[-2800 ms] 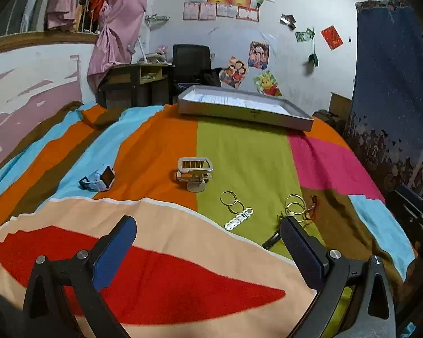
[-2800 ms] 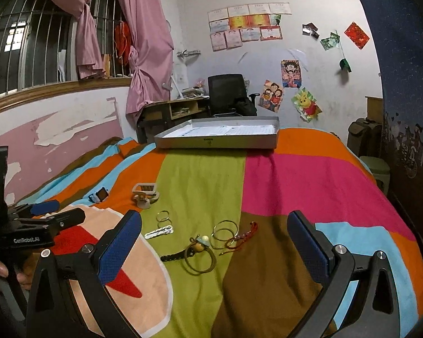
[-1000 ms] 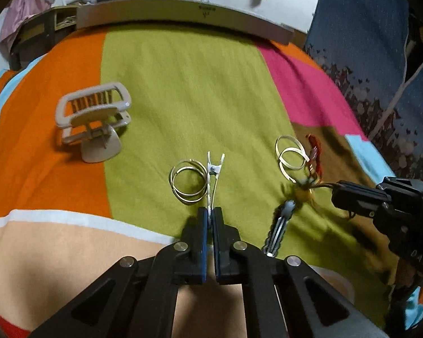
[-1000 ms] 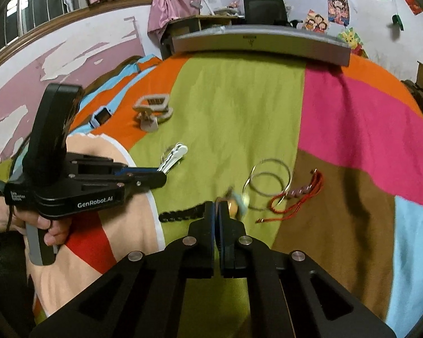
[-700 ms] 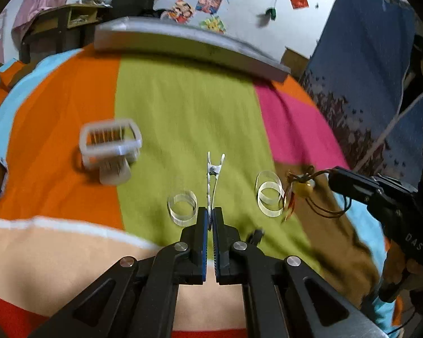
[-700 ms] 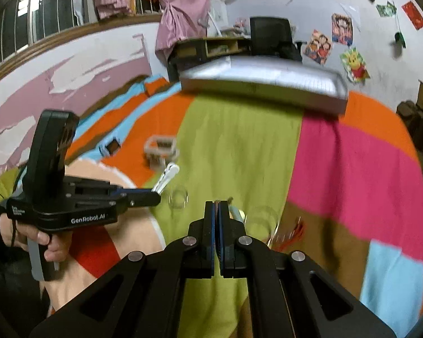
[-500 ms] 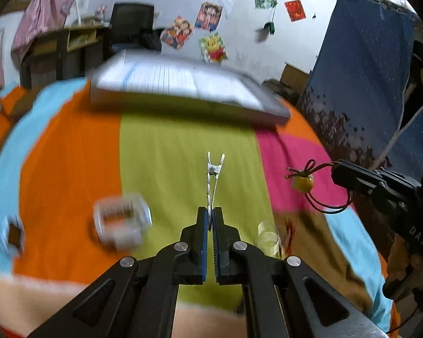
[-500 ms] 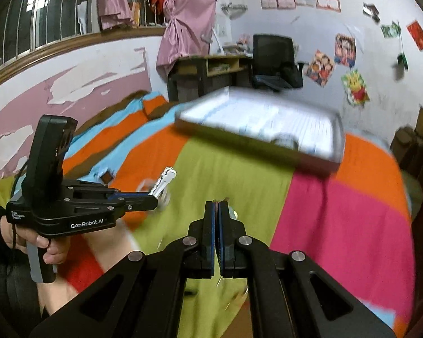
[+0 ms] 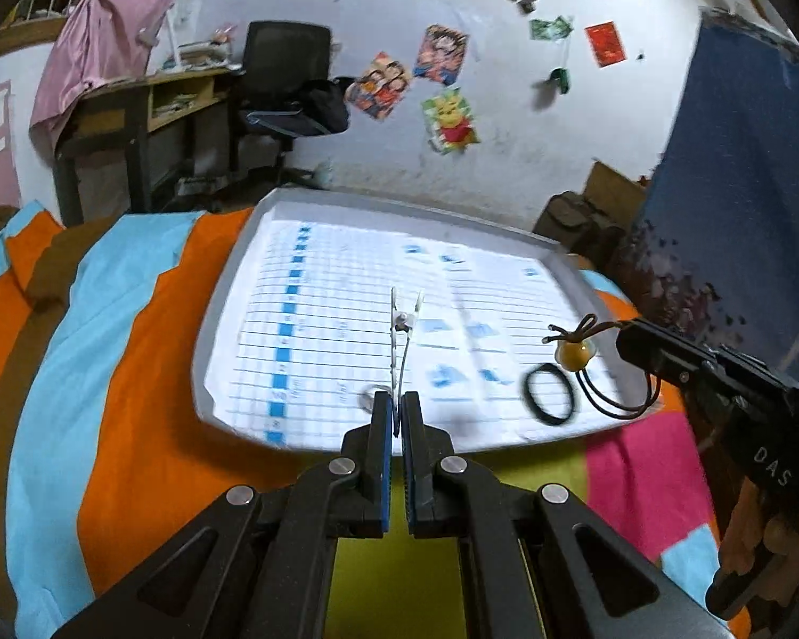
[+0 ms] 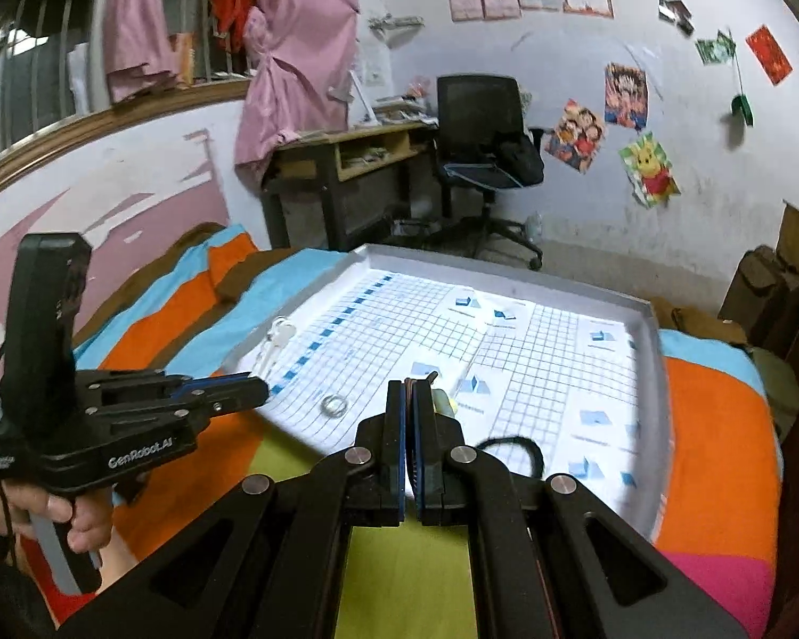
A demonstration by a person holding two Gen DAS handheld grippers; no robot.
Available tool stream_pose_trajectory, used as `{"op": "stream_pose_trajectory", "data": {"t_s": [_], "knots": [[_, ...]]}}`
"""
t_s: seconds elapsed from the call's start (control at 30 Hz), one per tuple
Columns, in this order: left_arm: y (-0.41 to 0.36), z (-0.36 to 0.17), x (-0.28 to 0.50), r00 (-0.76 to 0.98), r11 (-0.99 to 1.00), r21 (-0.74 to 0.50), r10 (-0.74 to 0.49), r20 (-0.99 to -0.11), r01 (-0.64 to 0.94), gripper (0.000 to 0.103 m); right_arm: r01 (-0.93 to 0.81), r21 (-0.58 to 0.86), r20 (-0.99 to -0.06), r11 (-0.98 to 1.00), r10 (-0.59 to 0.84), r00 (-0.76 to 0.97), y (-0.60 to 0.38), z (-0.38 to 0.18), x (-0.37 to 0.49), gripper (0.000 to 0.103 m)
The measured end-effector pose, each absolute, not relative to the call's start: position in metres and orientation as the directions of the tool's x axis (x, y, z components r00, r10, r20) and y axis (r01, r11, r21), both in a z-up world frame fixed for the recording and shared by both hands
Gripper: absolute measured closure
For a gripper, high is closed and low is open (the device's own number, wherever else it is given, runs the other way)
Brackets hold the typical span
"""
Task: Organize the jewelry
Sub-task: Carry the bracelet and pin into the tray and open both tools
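The left gripper (image 9: 398,415) was closed on a silver hair clip (image 9: 402,341), which pointed forward above the grey tray (image 9: 223,287). The right gripper (image 10: 411,399) was clamped on a black cord bracelet with a yellow bead (image 9: 575,354), hanging over the tray's near right area. A small ring (image 10: 333,404), probably metal, lay on the gridded paper (image 10: 532,351).

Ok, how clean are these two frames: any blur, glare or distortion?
Left wrist: tray edges and print smeared by motion, hair clip sharp, strong fisheye bending. Right wrist: sharper grid, tray's paper lining overexposed, walls curved, corners vignetted.
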State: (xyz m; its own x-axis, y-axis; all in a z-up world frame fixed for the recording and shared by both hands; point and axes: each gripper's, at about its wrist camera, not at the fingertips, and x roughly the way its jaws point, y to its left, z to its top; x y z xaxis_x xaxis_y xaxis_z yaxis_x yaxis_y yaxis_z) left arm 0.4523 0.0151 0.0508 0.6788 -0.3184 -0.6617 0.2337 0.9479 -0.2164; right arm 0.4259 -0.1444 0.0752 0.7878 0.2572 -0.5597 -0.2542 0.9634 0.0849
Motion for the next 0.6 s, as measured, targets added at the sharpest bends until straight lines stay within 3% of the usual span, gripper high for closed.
{"op": "stream_pose_trajectory", "data": {"t_s": [0.43,0.5,0.57,0.6], "knots": [[0.019,0.024,0.474,0.681,0.973,-0.162,-0.232,-0.694,0.167,0.096,-0.189,0.128,-0.629,0.974,0.227,0.744,-0.147,0.023,0.456,0.1],[0.018,0.025,0.472,0.685,0.974,-0.16,-0.225,-0.693,0.157,0.084,-0.176,0.128,-0.629,0.976,0.217,0.746,-0.152,0.023,0.453,0.099],[0.017,0.03,0.465,0.704,0.976,-0.157,-0.216,-0.677,0.148,0.05,-0.164,0.134,-0.622,0.977,0.211,0.754,-0.16,0.025,0.448,0.093],[0.018,0.032,0.46,0.719,0.977,-0.16,-0.21,-0.663,0.139,0.041,-0.16,0.135,-0.617,0.978,0.21,0.758,-0.162,0.028,0.444,0.084]]}}
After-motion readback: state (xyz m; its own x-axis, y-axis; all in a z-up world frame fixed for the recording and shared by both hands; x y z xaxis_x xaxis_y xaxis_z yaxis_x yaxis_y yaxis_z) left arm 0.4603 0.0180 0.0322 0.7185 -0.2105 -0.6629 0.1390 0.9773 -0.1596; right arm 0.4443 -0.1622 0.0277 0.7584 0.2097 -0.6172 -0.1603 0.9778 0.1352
